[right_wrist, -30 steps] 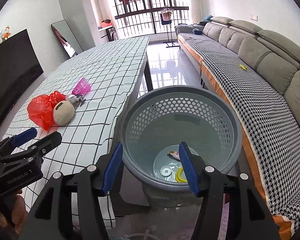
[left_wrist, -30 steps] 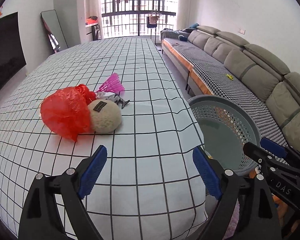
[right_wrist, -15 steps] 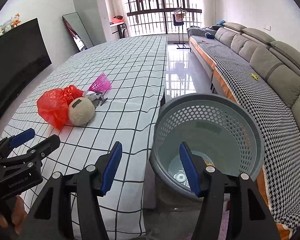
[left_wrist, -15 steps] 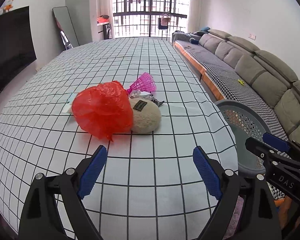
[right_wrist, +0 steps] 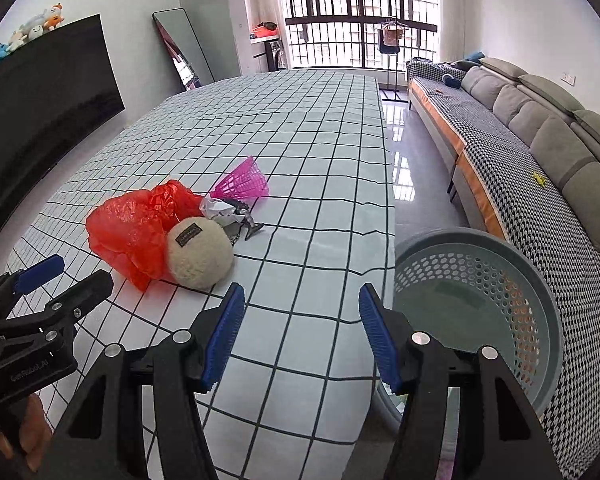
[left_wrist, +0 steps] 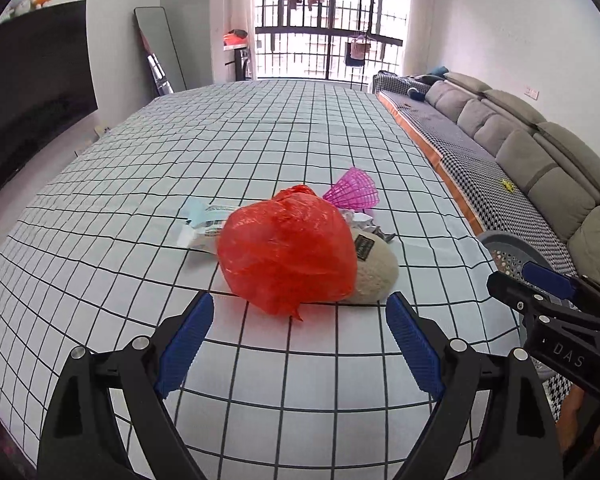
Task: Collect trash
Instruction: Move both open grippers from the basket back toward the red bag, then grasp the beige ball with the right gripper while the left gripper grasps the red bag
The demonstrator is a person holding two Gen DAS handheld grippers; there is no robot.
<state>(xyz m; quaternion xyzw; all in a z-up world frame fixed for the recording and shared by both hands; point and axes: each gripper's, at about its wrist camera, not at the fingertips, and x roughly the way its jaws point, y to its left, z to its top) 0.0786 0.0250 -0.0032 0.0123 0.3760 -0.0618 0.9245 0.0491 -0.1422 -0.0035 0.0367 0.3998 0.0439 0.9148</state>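
Your left gripper [left_wrist: 300, 338] hangs over the near part of the table [left_wrist: 260, 140] with its blue pads spread wide and nothing between them. Just beyond its fingertips lies the red plastic bag [left_wrist: 286, 254], crumpled into a round heap on the checked cloth. Pressed against the bag's right side is a beige fuzzy ball [left_wrist: 374, 270] with a dark label. Behind them sit a scrap of crumpled foil [left_wrist: 358, 220], a pink mesh cone [left_wrist: 352, 192] and, to the left of the bag, some pale blue and white wrappers [left_wrist: 202, 220].

Your right gripper [right_wrist: 300, 332] is parted about halfway and also empty, held over the table's near right corner. The same pile lies ahead and to its left, the ball nearest it. Touching the foil there is a small dark metal object that you cannot make out clearly.

The grey perforated basket [right_wrist: 540, 280] stands on the floor just off the table's right edge, between the table and the sofa [right_wrist: 540, 140]. A dark TV screen [right_wrist: 40, 100] fills the wall on the left.
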